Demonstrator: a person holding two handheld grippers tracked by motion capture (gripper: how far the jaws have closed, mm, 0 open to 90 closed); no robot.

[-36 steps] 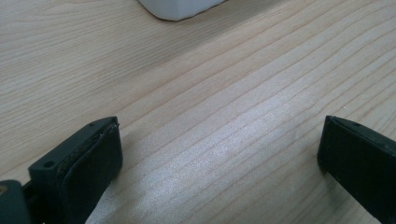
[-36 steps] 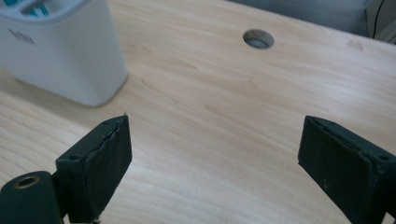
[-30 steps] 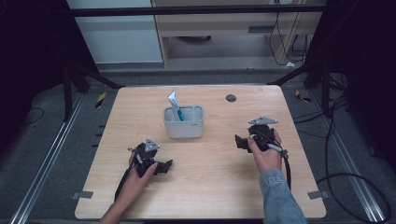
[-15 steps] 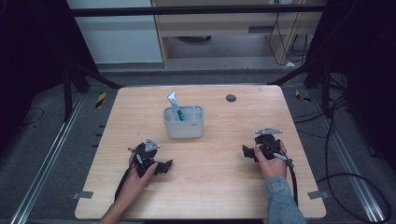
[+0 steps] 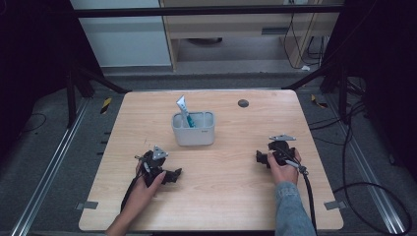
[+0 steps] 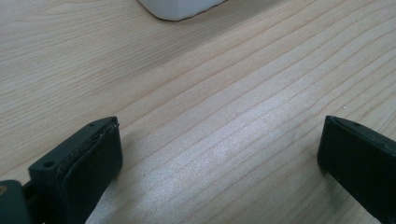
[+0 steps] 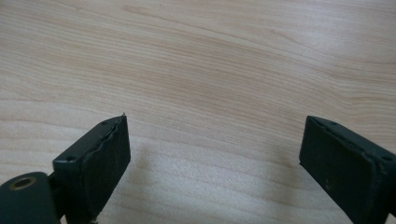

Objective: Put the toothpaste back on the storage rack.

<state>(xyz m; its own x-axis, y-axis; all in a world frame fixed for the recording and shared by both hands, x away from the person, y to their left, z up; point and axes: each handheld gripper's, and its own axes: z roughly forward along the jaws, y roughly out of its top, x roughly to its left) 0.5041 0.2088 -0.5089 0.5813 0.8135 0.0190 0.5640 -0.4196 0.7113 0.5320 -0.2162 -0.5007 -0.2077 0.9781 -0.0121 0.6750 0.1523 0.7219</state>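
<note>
A pale grey holder (image 5: 193, 129) stands near the middle of the wooden table (image 5: 226, 196), with a white and teal tube (image 5: 184, 111) leaning out of its left side. My left gripper (image 5: 176, 174) rests low on the table, in front and left of the holder. In the left gripper view its jaws stand wide apart over bare wood (image 6: 219, 149), and the holder's corner (image 6: 180, 8) shows at the top. My right gripper (image 5: 259, 158) sits low at the table's right. In the right gripper view its jaws are spread with nothing but wood (image 7: 212, 154) between them.
A small dark round disc (image 5: 243, 103) lies near the far edge, to the right of the holder. Black cables (image 5: 309, 196) trail from both grippers toward the near edge. Dark frame posts and rails flank the table.
My right gripper has dropped toward the tabletop and come nearer the front edge. The left gripper has stayed put.
</note>
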